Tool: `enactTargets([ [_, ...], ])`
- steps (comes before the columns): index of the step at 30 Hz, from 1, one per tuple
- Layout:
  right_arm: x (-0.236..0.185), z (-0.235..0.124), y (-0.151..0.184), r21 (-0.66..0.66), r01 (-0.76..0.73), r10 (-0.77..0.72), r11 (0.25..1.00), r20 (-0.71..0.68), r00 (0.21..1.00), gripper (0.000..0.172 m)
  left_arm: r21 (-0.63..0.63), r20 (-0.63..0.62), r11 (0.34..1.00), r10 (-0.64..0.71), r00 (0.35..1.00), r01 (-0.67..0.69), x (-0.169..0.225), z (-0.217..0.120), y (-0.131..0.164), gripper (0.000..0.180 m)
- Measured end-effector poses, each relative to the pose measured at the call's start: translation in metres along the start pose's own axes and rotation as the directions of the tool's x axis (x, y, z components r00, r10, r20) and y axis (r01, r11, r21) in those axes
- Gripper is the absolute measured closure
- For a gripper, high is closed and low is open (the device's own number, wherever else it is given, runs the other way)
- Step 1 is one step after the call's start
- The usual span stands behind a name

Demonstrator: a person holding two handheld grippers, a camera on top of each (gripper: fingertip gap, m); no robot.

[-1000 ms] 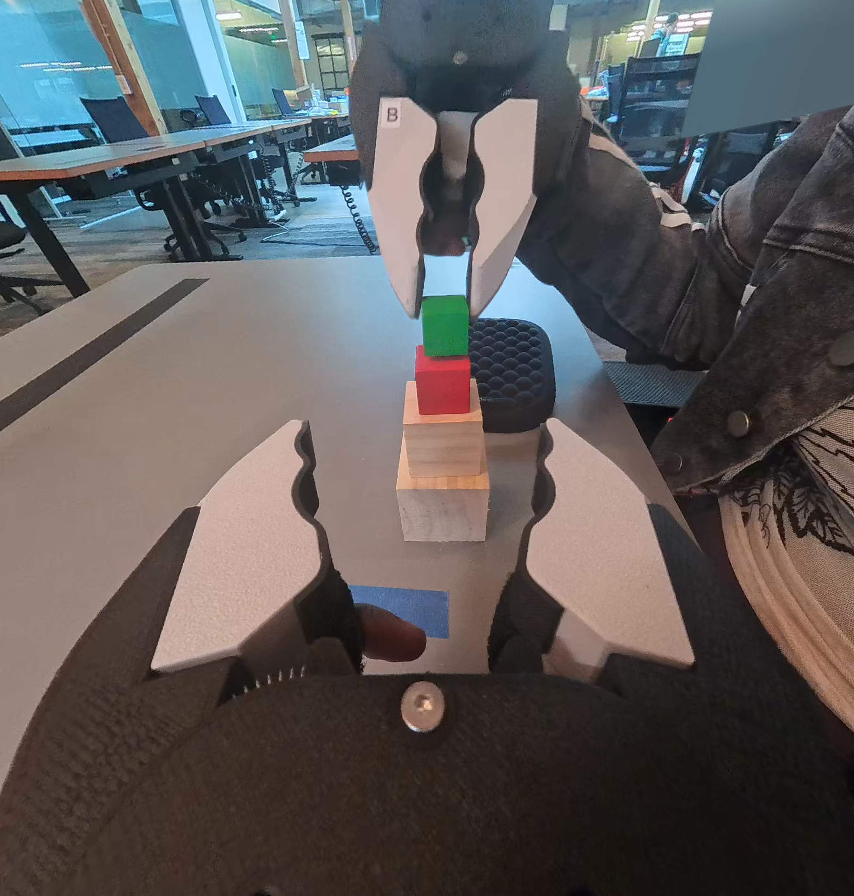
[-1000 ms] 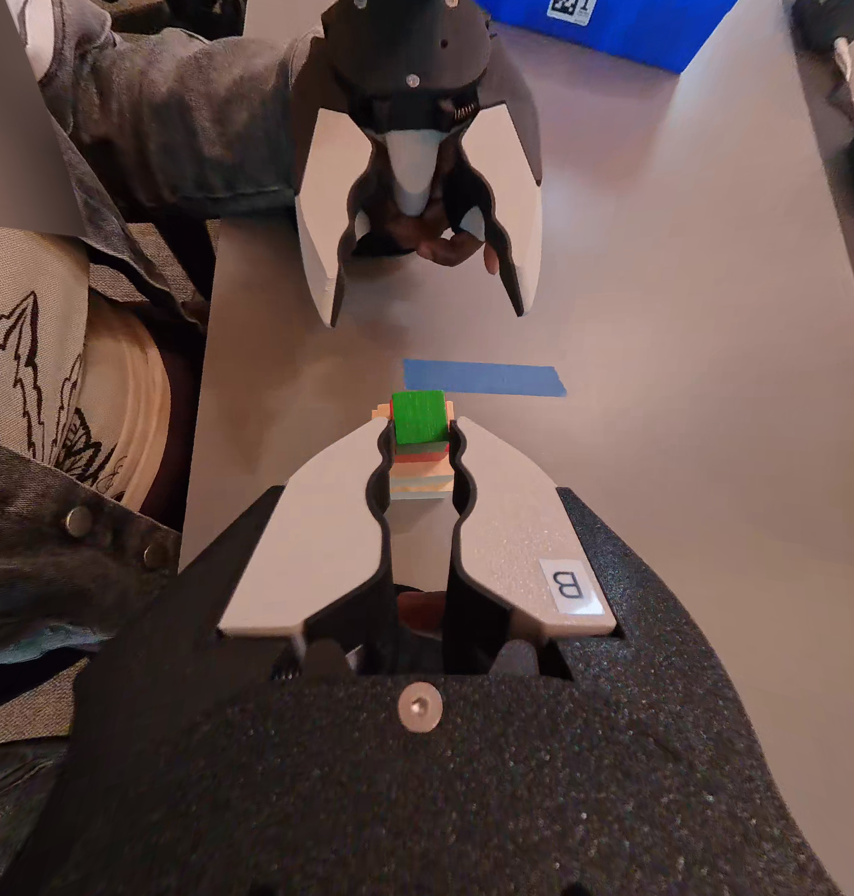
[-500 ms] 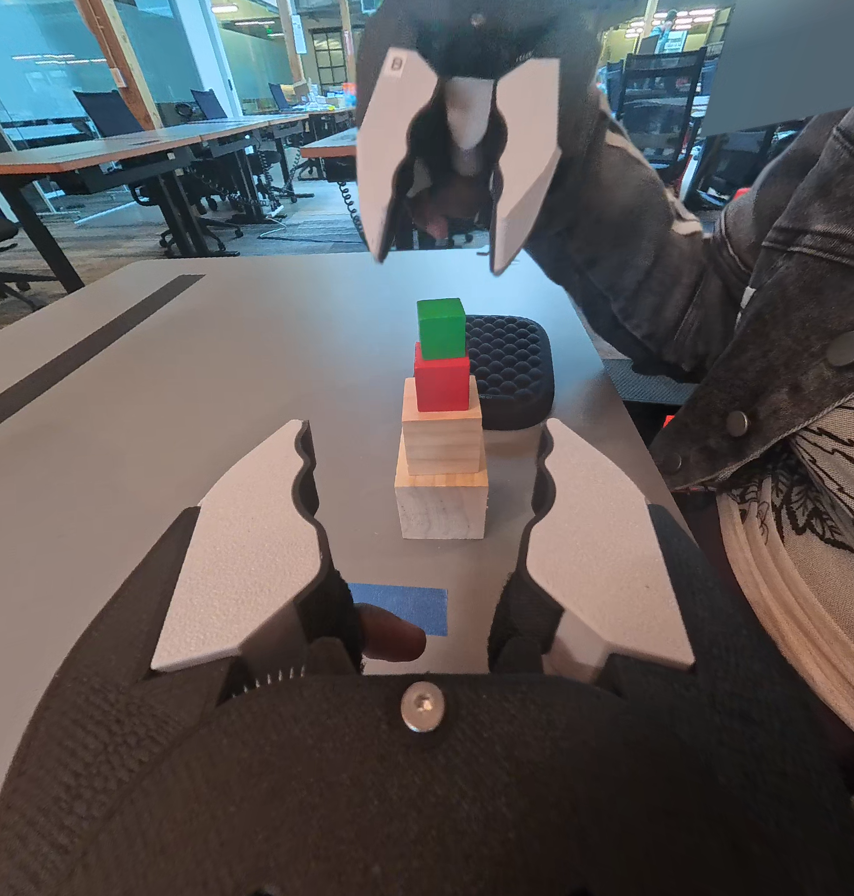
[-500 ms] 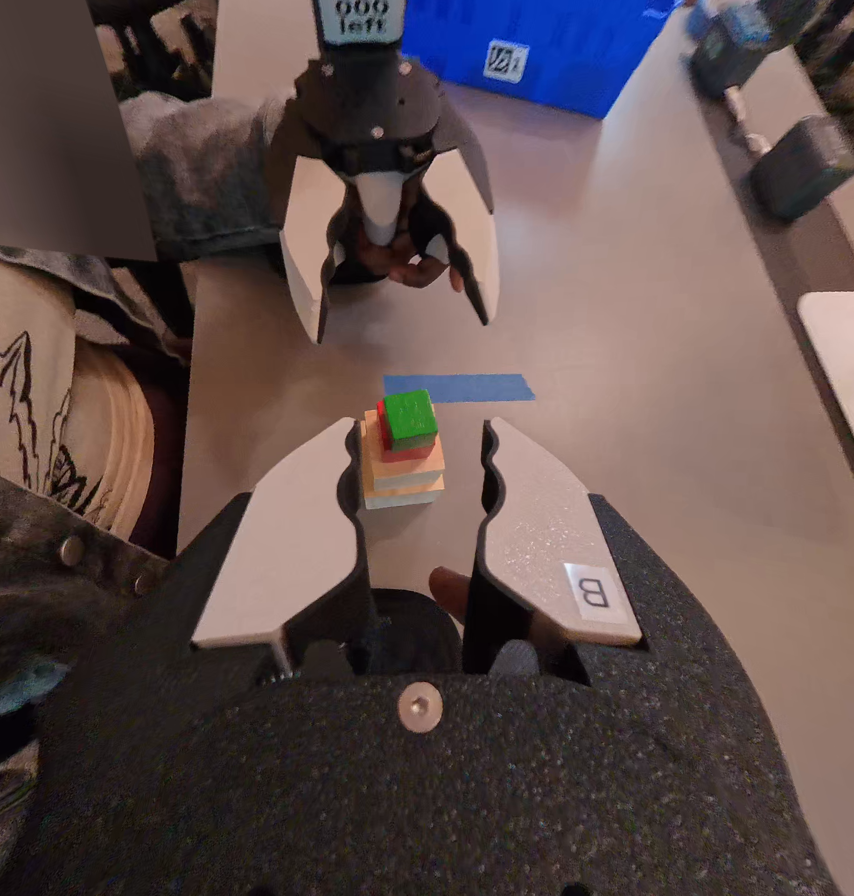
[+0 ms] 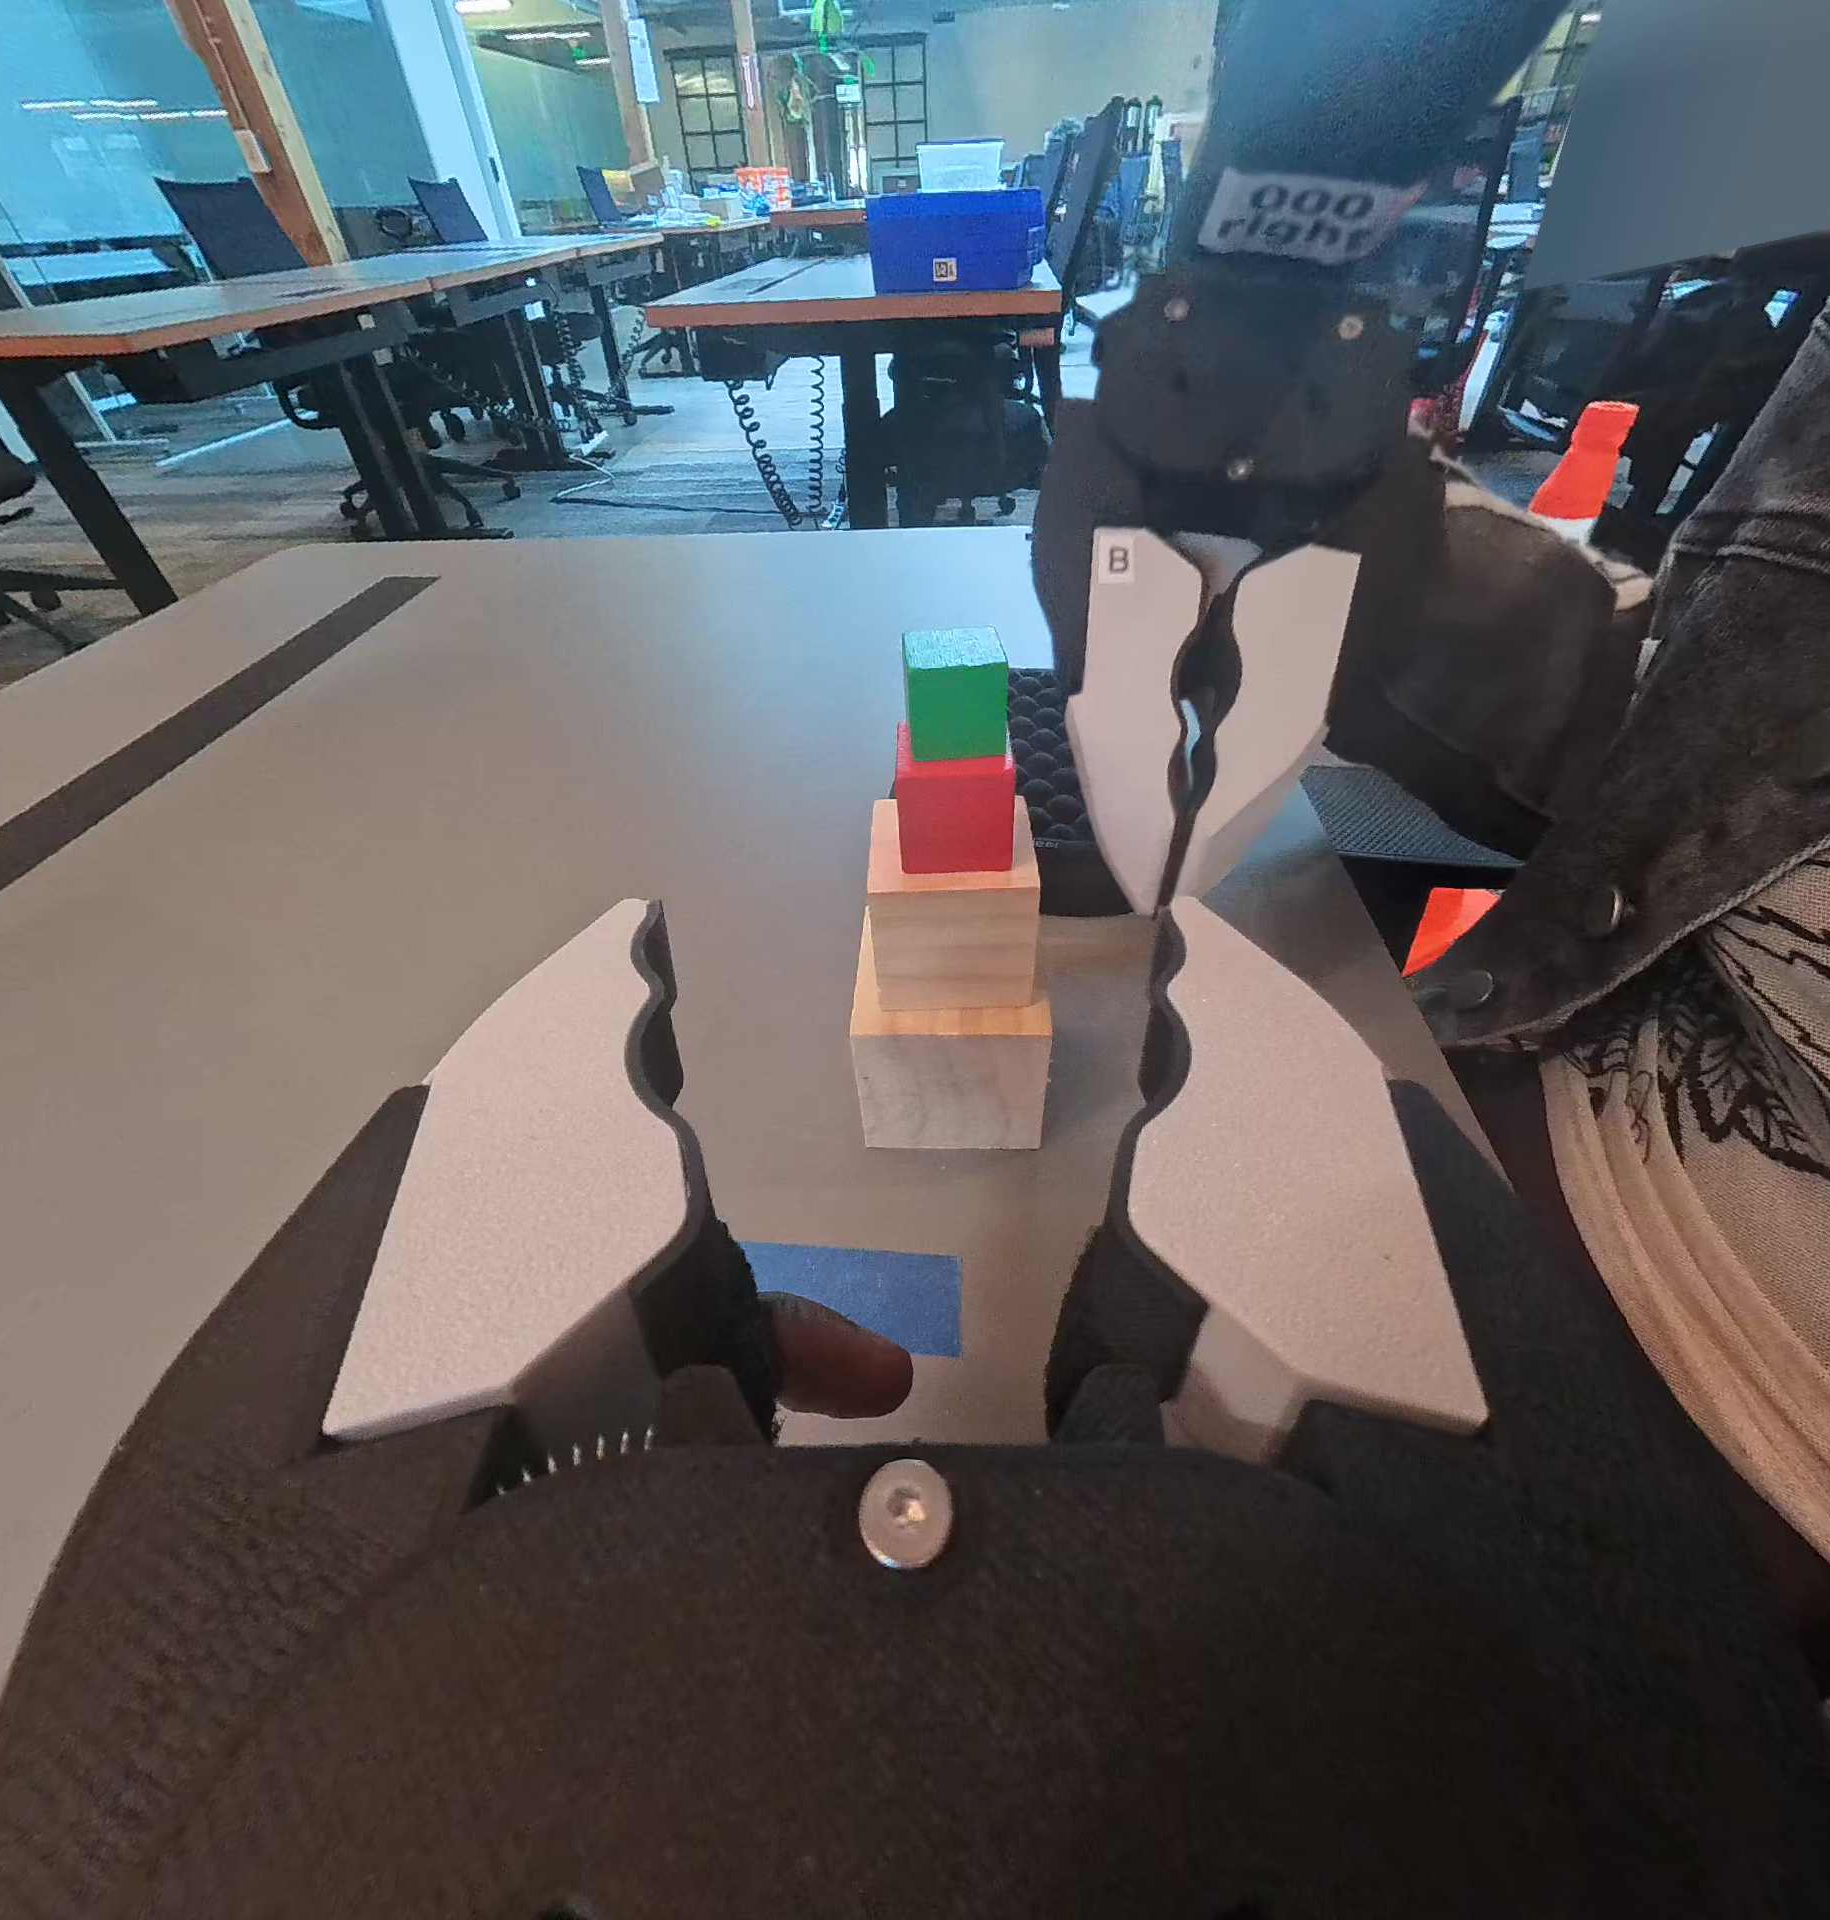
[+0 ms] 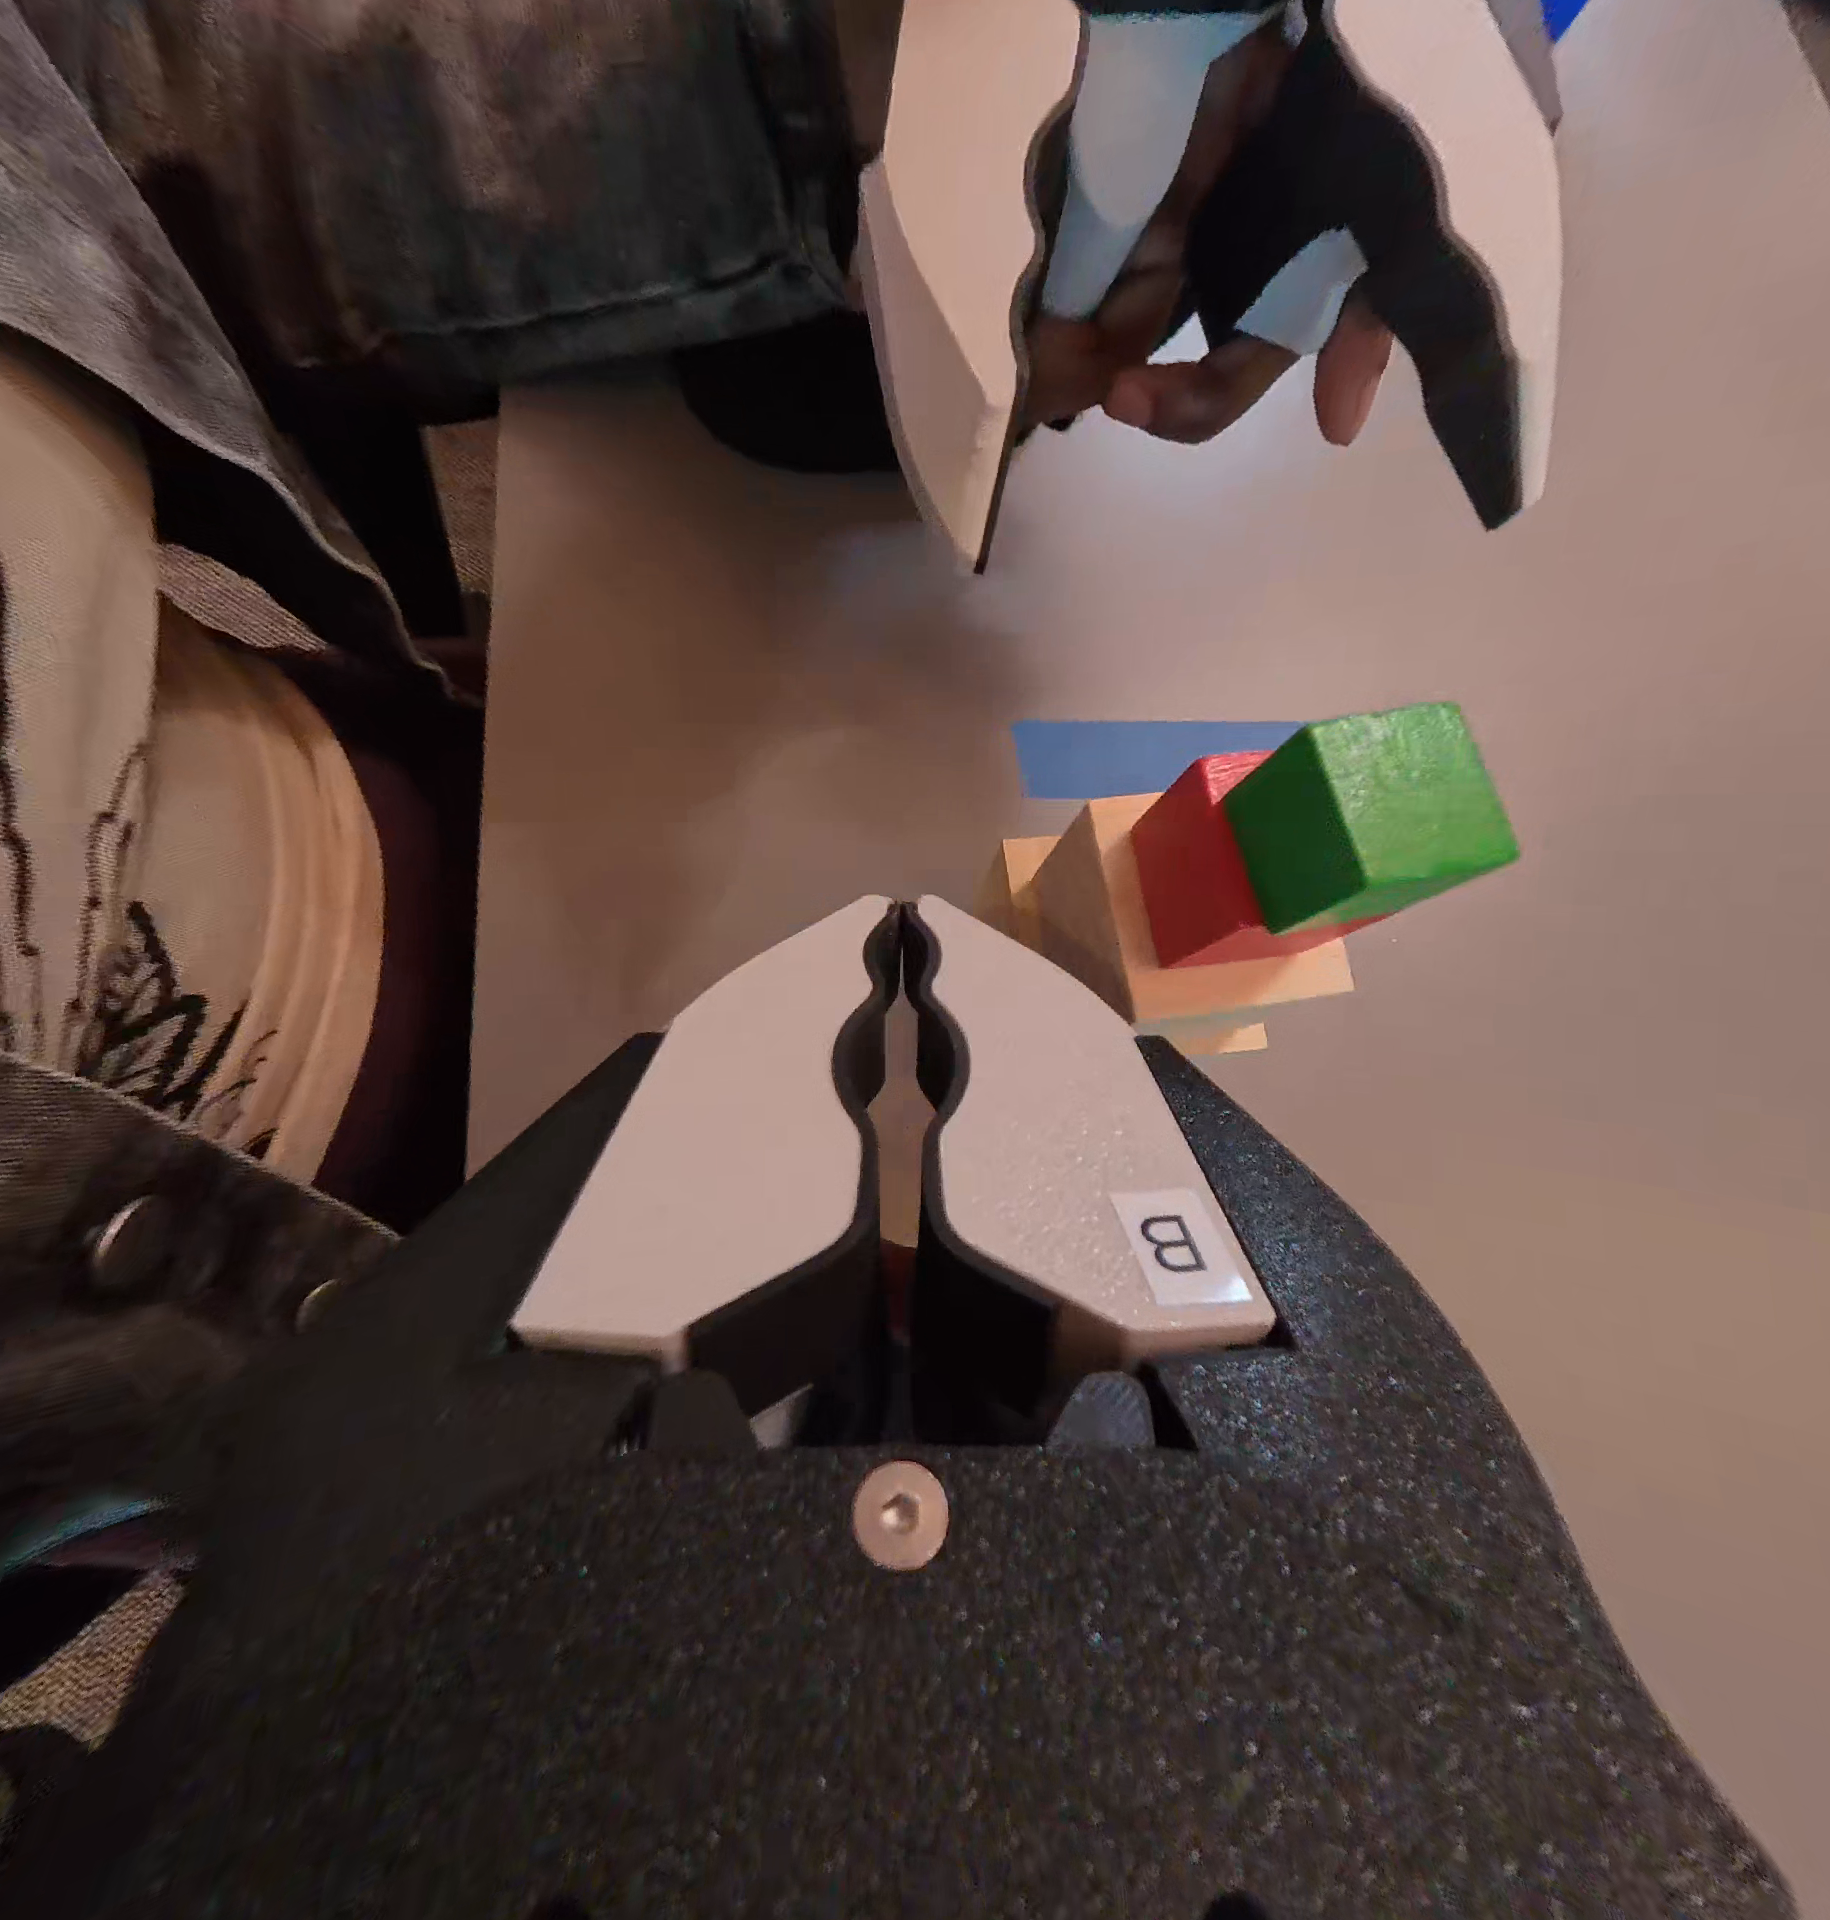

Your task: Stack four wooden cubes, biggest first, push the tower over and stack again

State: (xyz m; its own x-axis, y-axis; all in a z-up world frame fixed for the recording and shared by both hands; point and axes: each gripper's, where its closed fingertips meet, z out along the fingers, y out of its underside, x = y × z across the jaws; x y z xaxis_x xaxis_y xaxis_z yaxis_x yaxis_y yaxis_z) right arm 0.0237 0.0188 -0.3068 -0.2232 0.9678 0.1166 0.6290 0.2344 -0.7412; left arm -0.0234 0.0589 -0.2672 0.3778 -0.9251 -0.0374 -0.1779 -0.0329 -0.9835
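Note:
A tower of four cubes stands on the grey table (image 5: 371, 831): a large plain wooden cube (image 5: 950, 1070) at the bottom, a smaller plain one (image 5: 952, 940), a red cube (image 5: 955, 816), and a green cube (image 5: 955, 691) on top. My left gripper (image 5: 906, 930) is open and empty, low on the near side of the tower. My right gripper (image 5: 1160, 904) is shut with nothing in it and points down just right of the tower. In the right wrist view the shut right gripper (image 6: 903, 909) sits left of the tower, with the green cube (image 6: 1373, 816) nearest the camera.
A strip of blue tape (image 5: 869, 1294) lies on the table near my left gripper. A black honeycomb pad (image 5: 1046, 790) lies behind the tower. A person in a denim jacket (image 5: 1721, 727) sits at the right edge. A blue bin (image 5: 952, 244) stands on a far desk. The red cube (image 5: 955, 816) lies around 4 cm away from my left fingertips.
My right gripper let go of the green cube on top, rose and opened, then shut on air and came down beside the tower. My left gripper stayed open and still.

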Motion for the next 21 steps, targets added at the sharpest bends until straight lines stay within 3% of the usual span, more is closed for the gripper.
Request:
enactTargets([
  [12, 0.043, -0.004, -0.008, 0.083, -0.028, 0.042, 0.996, -0.172, 0.984, 0.172, -0.006, -0.004, 1.0, 0.002, 1.0, -0.002, 0.001, 0.0, 0.001, 0.093],
  [21, 0.055, -0.009, -0.014, 0.144, -0.036, 0.066, 0.989, -0.212, 0.975, 0.17, -0.008, -0.005, 1.0, 0.002, 1.0, -0.003, 0.002, 0.0, 0.001, 0.093],
])
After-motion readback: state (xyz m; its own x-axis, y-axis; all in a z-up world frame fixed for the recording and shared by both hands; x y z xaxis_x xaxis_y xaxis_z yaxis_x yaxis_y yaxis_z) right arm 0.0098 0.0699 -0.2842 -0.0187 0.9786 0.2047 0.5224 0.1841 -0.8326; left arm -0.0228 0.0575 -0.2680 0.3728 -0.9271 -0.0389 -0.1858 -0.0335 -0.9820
